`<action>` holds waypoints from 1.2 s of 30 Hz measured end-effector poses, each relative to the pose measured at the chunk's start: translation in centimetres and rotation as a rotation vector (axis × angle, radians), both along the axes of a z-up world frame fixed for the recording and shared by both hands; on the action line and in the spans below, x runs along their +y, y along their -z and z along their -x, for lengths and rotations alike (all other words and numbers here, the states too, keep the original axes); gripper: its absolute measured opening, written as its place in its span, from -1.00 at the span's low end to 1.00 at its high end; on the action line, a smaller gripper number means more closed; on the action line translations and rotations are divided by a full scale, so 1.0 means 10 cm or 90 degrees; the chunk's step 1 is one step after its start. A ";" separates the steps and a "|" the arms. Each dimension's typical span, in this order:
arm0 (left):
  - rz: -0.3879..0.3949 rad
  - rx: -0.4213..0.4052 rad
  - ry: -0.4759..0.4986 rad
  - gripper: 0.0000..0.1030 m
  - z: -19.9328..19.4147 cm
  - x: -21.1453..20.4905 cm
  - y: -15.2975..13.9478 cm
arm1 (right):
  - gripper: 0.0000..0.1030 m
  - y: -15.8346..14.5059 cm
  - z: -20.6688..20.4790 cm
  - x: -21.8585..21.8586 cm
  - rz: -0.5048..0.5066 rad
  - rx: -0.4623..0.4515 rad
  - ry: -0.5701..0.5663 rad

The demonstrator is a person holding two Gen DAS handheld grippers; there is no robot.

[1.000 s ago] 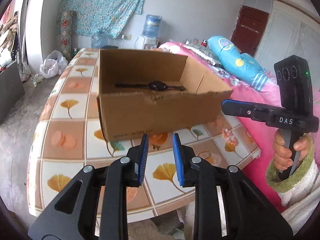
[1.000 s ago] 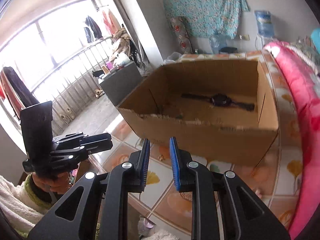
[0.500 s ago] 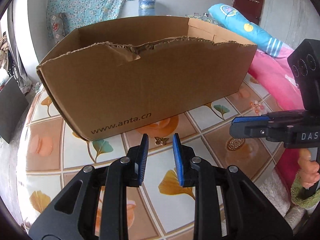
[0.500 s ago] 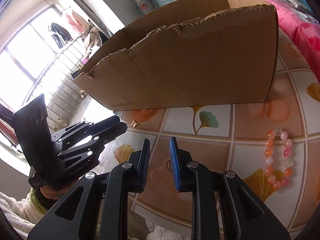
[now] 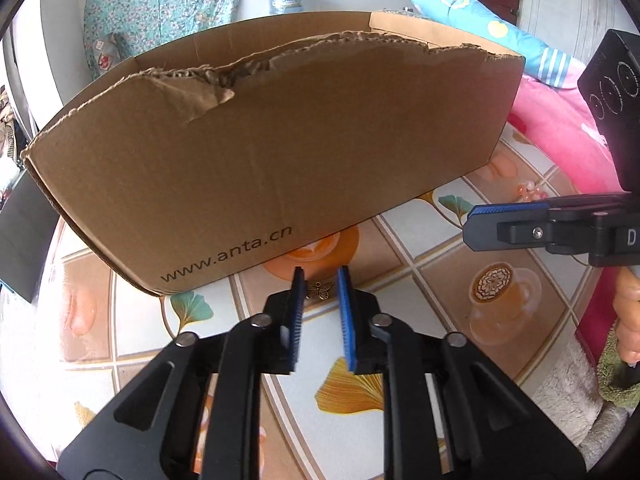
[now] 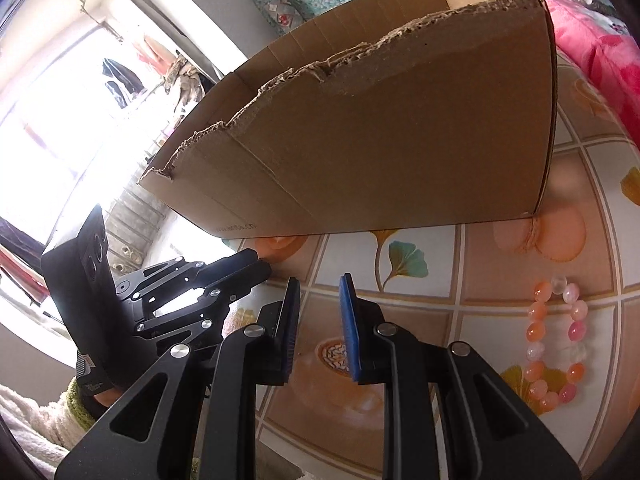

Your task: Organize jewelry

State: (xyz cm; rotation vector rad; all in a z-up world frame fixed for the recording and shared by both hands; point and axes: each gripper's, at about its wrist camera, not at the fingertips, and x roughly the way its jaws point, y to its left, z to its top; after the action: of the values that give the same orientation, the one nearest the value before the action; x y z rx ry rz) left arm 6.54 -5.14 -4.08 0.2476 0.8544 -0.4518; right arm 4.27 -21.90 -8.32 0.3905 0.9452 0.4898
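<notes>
Closing left tool (image 5: 320, 276) around butterfly charm (image 5: 319, 290)

"www.anta.cn" is printed on the cardboard box (image 5: 280, 152) front wall.

The patterned tabletop (image 5: 420, 248) carries a cardboard box (image 5: 280, 152), butterfly charm (image 5: 319, 290) and bead bracelet (image 6: 556, 344).

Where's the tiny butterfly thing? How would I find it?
Find the big cardboard box on the tiled table. Just before its printed front wall, between the closing fingers of the left gripper, lies the butterfly charm. It is small, flat and bronze, unlike the round pink and orange bead bracelet.
</notes>
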 end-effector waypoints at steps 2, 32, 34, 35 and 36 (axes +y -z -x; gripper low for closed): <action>-0.003 -0.002 -0.001 -0.79 0.00 -0.03 0.01 | -0.59 0.00 0.02 -0.02 -0.001 0.000 0.002; 0.048 0.006 -0.003 -1.00 0.20 0.00 0.02 | -0.60 -0.17 0.19 0.05 0.025 -0.022 -0.021; 0.058 0.008 -0.003 -1.00 0.22 0.02 0.02 | -0.59 -0.16 0.18 0.05 0.026 -0.016 -0.020; 0.063 0.001 -0.004 -1.00 0.23 0.04 0.01 | -0.60 -0.16 0.17 0.04 0.026 -0.015 -0.020; 0.064 -0.008 -0.006 -1.00 0.24 0.05 0.00 | -0.59 -0.15 0.17 0.05 0.026 -0.014 -0.019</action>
State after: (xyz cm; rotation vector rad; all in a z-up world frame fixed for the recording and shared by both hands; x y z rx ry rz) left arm 4.17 -4.64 -4.05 0.1530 0.8177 -0.4821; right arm 2.60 -21.45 -6.77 0.3336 0.9390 0.5003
